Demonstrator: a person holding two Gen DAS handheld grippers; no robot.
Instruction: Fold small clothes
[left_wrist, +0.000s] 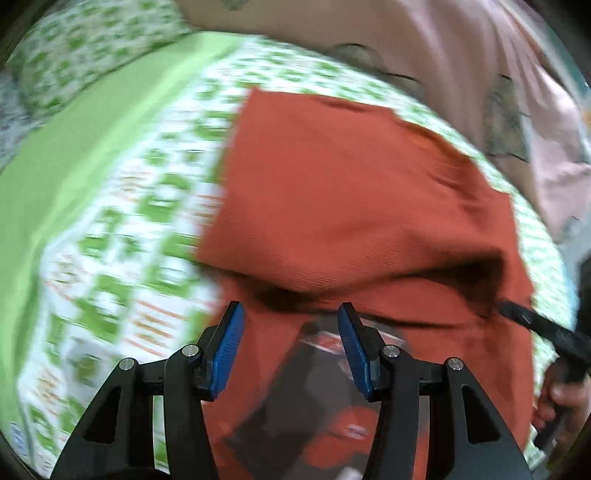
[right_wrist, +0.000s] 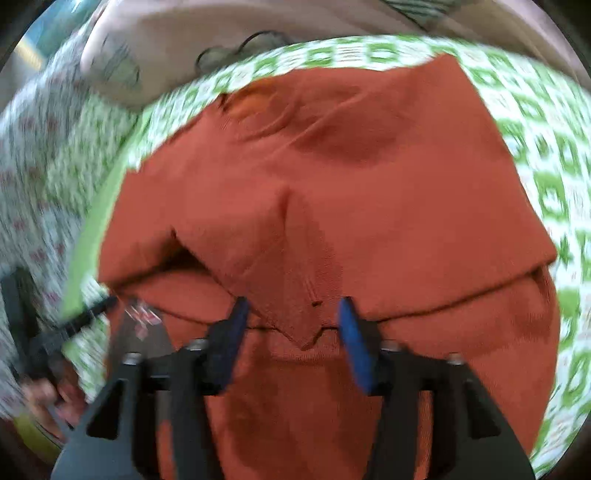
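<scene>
Left wrist: ribbed rust-orange garment (left_wrist: 354, 192), folded.

Both grippers, left (left_wrist: 290, 325) & right (right_wrist: 291, 321): black frames, blue ribbed pads, silver screws.

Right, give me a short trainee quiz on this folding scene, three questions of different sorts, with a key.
1. True or false: the left gripper has its fingers apart, with nothing clamped between them.
2. Multiple choice: the orange garment lies on A) a bare wooden table, B) a green and white patterned sheet, C) a blue towel.
3. Fill in: the right gripper hangs over a pointed fold of the garment, and its fingers are ____.

Key: 1 true; 2 B; 3 open
</scene>
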